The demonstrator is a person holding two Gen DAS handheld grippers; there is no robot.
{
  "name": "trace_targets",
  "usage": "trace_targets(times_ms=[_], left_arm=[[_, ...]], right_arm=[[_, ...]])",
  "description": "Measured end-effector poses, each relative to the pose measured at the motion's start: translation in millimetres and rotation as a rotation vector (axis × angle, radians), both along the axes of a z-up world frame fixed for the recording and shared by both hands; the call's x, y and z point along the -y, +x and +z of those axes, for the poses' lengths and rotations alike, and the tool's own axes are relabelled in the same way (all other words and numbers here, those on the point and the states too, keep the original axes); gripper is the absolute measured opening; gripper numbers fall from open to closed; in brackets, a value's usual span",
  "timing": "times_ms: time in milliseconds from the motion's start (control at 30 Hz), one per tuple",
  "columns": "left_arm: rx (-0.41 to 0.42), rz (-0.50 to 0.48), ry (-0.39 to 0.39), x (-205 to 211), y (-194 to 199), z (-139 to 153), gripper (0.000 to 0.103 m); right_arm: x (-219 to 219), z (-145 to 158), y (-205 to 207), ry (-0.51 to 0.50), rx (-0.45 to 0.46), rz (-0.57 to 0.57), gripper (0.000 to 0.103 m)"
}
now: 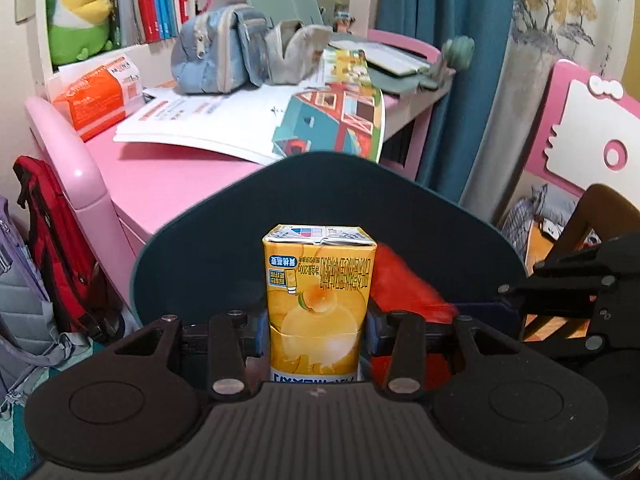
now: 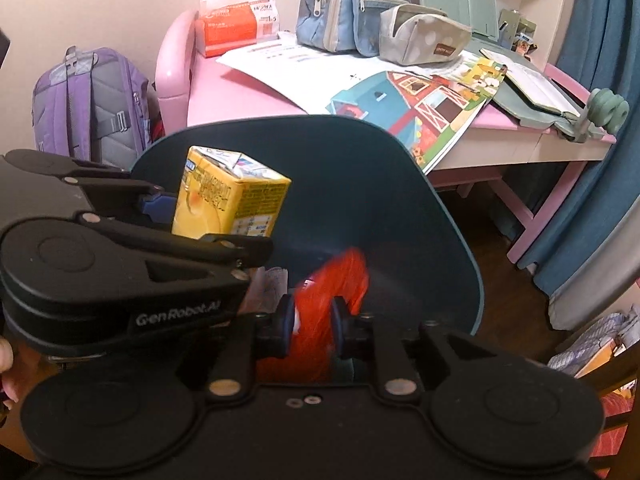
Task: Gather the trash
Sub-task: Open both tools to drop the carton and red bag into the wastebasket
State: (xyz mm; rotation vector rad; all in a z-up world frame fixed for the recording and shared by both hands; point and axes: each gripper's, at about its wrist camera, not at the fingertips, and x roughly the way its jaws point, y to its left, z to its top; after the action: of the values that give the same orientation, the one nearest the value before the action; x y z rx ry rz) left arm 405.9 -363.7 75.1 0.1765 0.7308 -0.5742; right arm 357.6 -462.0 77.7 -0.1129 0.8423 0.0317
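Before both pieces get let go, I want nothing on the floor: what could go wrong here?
1. The orange wrapper, blurred between the right tongs, may catch on a pad instead of dropping into the dark teal bin.
2. The juice carton in the left tongs sits close beside the right ones; the two could knock together.
3. The carton may land on the wrapper and tip toward the rim.

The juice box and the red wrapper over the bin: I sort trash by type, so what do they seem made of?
The juice box looks like glossy printed carton board: folded top seam, crisp edges, a slight dent. The red wrapper seems thin crinkly plastic film, though it is blurred. The bin looks like smooth, matte dark teal plastic.
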Motion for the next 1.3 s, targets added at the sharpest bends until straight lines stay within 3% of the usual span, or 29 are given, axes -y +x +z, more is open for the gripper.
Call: trace_targets(times_ms=[133, 200, 333, 433, 533, 833, 1300], left_arm=[[-0.011, -0.007, 0.008, 4, -2, -3, 0.043], [-0.010, -0.007, 0.004, 4, -3, -3, 0.043], [-0.002, -0.003, -0.017, 2, -8, 3, 0.056], [0.007, -0.006, -0.019, 0, -13, 7, 0.057], [0.019, 0.005, -0.027, -4, -19, 13, 0.067], [0.065, 0.010, -0.055, -31, -52, 37, 0.067], [0.132, 0.061, -0.109, -116, -123, 67, 0.067]], right_arm=[[0, 0, -4, -0.014, 0.002, 0.001, 0.035], [1, 1, -6, -0.017, 0.008, 0.001, 0.036], [3, 5, -10, -0.010, 0.017, -0.009, 0.037], [1, 10, -16, -0.015, 0.028, -0.012, 0.040], [1, 17, -24, -0.016, 0.045, -0.013, 0.043], [-14, 46, -61, -0.014, 0.106, 0.019, 0.046], [-77, 73, -124, -0.030, 0.164, 0.138, 0.048]])
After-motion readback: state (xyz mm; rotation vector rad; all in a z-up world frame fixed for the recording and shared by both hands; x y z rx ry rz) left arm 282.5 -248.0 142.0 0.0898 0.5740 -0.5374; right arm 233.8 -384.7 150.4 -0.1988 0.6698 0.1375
